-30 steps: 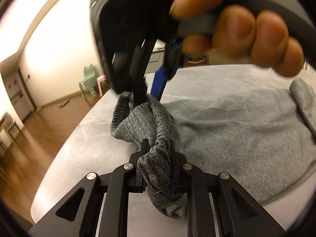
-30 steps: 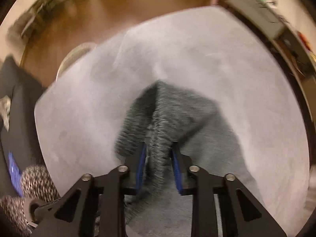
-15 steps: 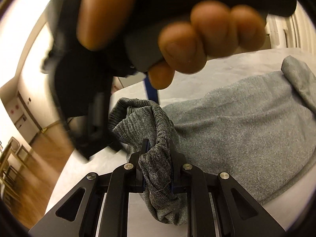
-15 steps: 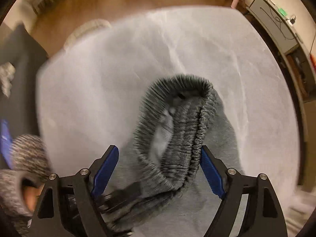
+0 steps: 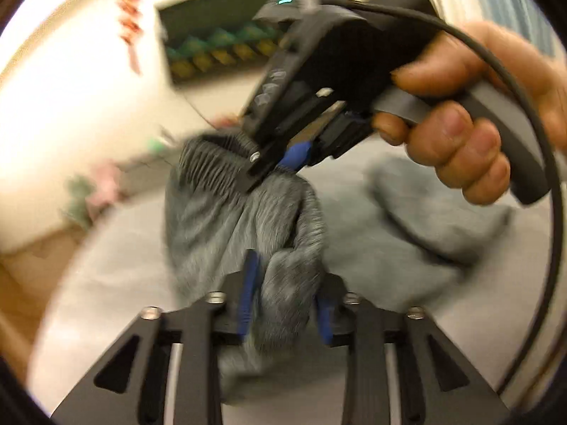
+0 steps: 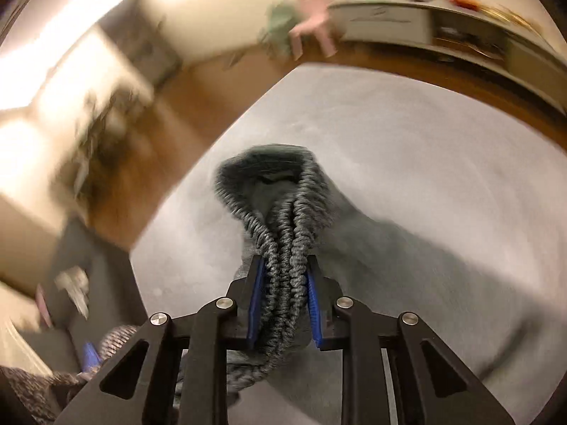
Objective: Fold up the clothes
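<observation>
Left jaws: the left gripper [image 5: 285, 299] was closed on a bunched fold of the grey garment [image 5: 400, 251], its blue pads pressed into the cloth from both sides.
Right jaws: the right gripper [image 6: 283, 301] was clamped tight on the ribbed waistband [image 6: 283, 233], several gathered layers pinched between the blue pads.
Garment at the left jaws: the cloth rose from between the fingers as a lifted hump and ran up to the other gripper's tips; a loose end hung below the jaws.
Garment at the right jaws: the waistband curled forward into an open loop ahead of the fingertips, and the rest of the fabric trailed off to the right.
Garment overall: its body lay spread on the pale table [image 6: 407, 134], with one end raised between the two grippers.
Hand pose: in the left wrist view, a hand [image 5: 471, 113] was wrapped round the right gripper's handle, fingers curled over the grey trigger, the tool angled down and to the left.
Cable: a black cable [image 5: 551, 184] arced from that tool past the hand.
Textures: the garment was soft heathered grey knit; the waistband was tightly ribbed and elastic; the grippers were black with bright rivets.
Sharpness: both views were motion-blurred.
</observation>
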`<state>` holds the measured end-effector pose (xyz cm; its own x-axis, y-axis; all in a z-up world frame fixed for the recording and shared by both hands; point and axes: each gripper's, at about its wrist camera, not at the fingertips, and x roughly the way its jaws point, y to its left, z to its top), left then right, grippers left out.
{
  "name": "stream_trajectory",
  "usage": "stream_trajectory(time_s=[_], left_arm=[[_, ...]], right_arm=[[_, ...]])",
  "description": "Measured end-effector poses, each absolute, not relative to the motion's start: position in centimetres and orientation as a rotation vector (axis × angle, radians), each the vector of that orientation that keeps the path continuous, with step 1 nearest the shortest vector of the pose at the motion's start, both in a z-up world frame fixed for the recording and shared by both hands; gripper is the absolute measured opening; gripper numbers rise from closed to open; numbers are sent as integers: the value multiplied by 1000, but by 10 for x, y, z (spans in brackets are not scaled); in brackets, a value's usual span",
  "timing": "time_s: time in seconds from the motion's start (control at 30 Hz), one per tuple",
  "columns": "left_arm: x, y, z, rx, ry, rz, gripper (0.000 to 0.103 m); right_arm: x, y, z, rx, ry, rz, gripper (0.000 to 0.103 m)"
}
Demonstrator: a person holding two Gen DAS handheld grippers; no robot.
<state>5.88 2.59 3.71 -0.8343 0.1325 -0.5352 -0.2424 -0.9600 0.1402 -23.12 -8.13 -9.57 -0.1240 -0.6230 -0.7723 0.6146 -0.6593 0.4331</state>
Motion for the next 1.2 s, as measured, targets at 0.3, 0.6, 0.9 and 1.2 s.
stream_trajectory(time_s=[0.3, 0.6, 0.9, 1.2], left_arm=[[42, -13, 37, -985, -143, 2377, 50], [-44, -123, 34, -1272, -689, 2516, 61], [-3, -23, 28, -1223, -226, 2473, 59], [39, -5, 47, -1143, -118, 2553, 58]], right_arm=[[-225, -30, -117, 1350, -4, -2096, 26], [-215, 9, -127, 1349, 30, -2291, 44], [-216, -39, -125, 1253, 261, -2106, 38], [-215, -19, -114, 1341, 465, -2084, 41]])
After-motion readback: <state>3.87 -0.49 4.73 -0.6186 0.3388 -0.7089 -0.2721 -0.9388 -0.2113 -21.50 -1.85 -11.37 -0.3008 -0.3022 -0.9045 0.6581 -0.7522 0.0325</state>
